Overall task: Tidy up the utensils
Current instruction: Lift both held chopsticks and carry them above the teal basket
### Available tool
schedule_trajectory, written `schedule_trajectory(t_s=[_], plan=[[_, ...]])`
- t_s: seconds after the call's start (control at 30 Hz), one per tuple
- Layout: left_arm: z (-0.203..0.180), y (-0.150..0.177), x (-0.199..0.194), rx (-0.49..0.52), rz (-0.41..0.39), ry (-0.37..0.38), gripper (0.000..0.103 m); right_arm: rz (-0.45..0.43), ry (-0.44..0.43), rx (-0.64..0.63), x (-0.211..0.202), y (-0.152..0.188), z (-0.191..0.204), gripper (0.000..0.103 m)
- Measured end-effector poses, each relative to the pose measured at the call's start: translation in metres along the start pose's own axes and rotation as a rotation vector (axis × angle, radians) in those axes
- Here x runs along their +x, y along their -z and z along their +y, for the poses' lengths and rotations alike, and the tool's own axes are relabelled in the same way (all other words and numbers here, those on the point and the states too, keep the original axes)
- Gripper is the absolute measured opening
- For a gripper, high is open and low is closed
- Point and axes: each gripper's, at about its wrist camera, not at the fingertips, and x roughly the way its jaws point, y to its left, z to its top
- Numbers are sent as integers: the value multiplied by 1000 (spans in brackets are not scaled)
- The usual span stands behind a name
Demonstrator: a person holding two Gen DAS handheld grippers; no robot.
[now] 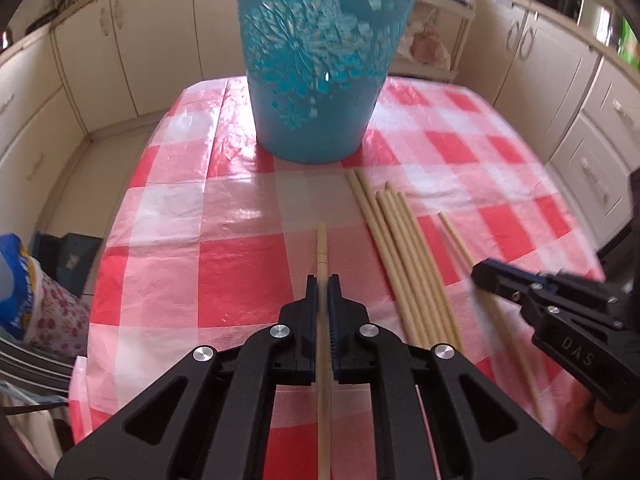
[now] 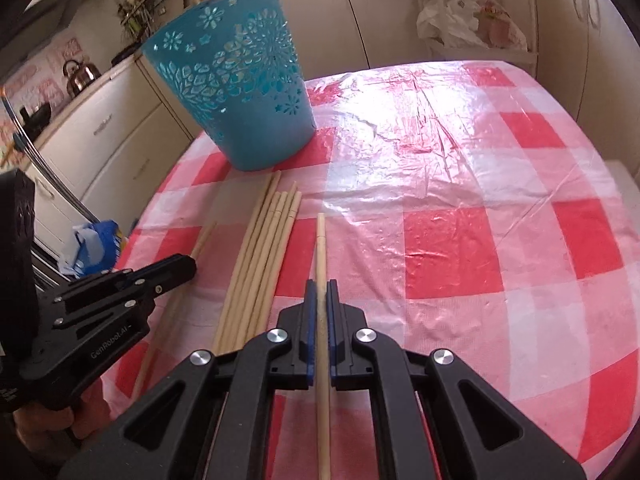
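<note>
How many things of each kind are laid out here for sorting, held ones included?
Held chopsticks: 2, one in the left gripper, one in the right gripper
Loose chopsticks: 6, as far as the overlap shows
Blue basket: 1
Total: 9

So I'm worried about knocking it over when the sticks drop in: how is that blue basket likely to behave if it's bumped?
The blue basket narrows toward its base and stands tall, so it probably tips easily. Its cut-out walls suggest thin, light plastic. The glossy checked tablecloth may let it slide. Each gripper, left and right, holds a long chopstick, which would push high up.
</note>
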Motion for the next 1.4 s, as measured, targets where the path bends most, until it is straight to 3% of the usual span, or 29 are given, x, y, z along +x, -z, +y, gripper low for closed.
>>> schedule_trajectory(t_s=[0.3,0.6,0.87,1.1,1.4], plan=[[29,-30,-94,-106,-319,157,5,-48,-106,96,-25,13,-2,6],[39,-101,-149,-134,-584,207,5,-150,-150,109,-57,-4,3,6],[47,-160,-153,-216,-719,206,5,-209,-175,107,-71,-19,6,6],[48,-206,-129,-313,-805,153,5,-247,-172,113,-72,-34,0,6],[52,-216,-81,-376,-833,98,5,-413,-175,63,-86,-95,8,6]])
